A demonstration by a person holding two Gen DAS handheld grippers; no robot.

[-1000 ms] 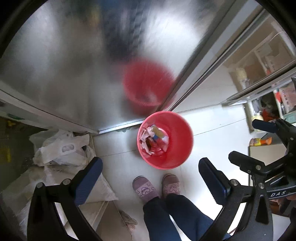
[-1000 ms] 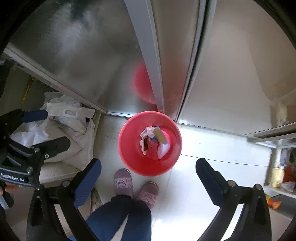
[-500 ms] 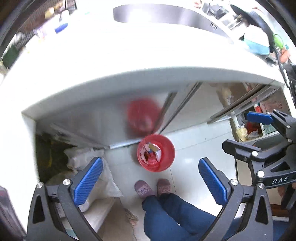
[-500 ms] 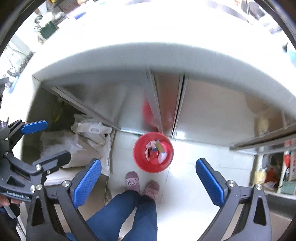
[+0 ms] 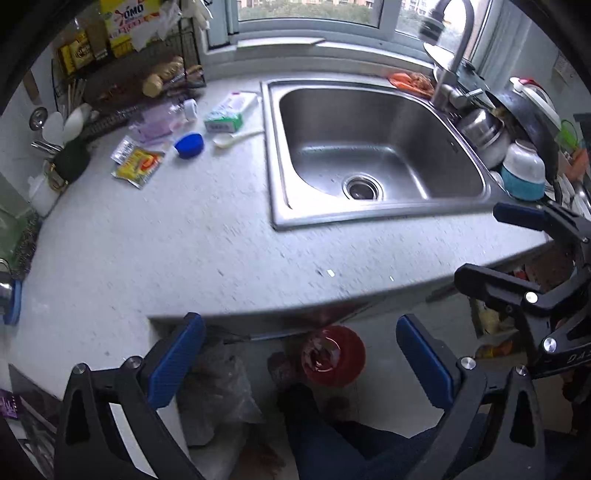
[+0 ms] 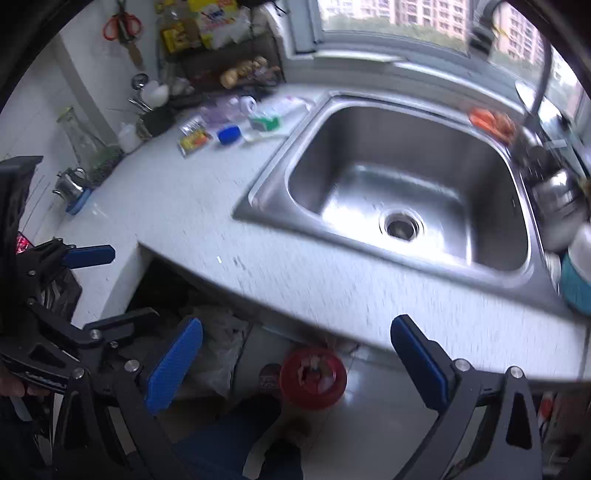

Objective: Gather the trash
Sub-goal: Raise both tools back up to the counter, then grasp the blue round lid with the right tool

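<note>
Both wrist cams high, facing sink & counter

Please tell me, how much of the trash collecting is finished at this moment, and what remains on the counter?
Partly done: the red bin on the floor already holds some trash. Nothing is in hand; the left gripper and right gripper are both open and empty. Left on the counter: yellow sachet, blue cap, green-and-white carton and white spoon.

"omo" reads on the yellow box on the rack; "da" on the right claw.
</note>
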